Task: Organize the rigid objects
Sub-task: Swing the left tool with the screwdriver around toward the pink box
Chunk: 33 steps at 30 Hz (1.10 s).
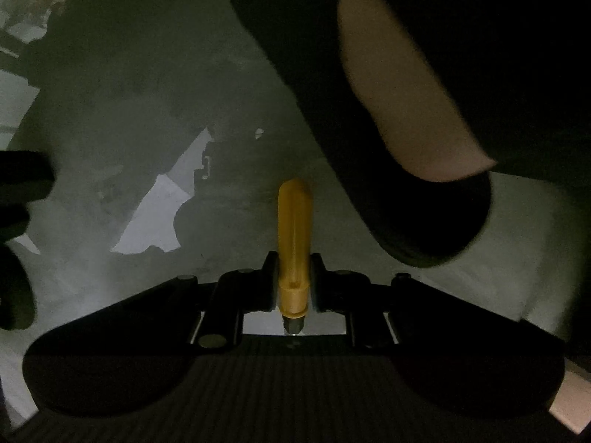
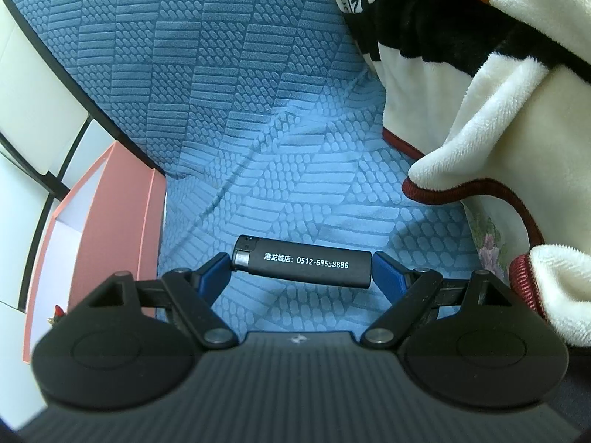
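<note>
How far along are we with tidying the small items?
Nothing visibly stored yet. In hand: left gripper is shut on a yellow tool; right gripper holds the black lighter end to end above the blue cover. Left: placing both.

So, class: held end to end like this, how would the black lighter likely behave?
The black lighter looks rigid, so it shouldn't bend. Its smooth casing, pinched only at the ends by the right gripper, might pivot or slip. Its flat sides suggest little rolling on the blue cushion.
</note>
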Tool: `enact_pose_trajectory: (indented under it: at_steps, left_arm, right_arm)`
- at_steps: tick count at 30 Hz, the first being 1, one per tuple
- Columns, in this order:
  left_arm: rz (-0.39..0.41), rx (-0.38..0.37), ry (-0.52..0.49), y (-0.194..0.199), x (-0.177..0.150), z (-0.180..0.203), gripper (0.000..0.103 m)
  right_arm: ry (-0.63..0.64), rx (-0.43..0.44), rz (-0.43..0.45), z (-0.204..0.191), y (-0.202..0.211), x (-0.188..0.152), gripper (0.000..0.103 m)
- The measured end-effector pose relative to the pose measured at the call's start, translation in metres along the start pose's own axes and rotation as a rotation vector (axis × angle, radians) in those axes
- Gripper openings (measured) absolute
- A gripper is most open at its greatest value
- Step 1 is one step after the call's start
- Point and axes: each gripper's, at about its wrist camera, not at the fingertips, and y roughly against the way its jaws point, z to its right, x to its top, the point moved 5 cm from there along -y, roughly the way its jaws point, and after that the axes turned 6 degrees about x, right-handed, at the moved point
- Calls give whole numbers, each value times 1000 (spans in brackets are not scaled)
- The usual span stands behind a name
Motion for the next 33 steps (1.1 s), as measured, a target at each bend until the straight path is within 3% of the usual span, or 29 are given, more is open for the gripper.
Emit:
enact_pose_trajectory:
  at_steps: [12,23,33]
  left_arm:
    - [91,-53,-22,81,-2,-12,19]
    - [203,-31,-72,152,-8,-29,19]
    - [344,-43,36,232,-1,-39,19]
  right_arm:
    - [22,-13,8,-3,1,-3,86]
    - [42,-20,6,-5,1,-5,86]
    - [62,-21,9,-8,2,-7,86]
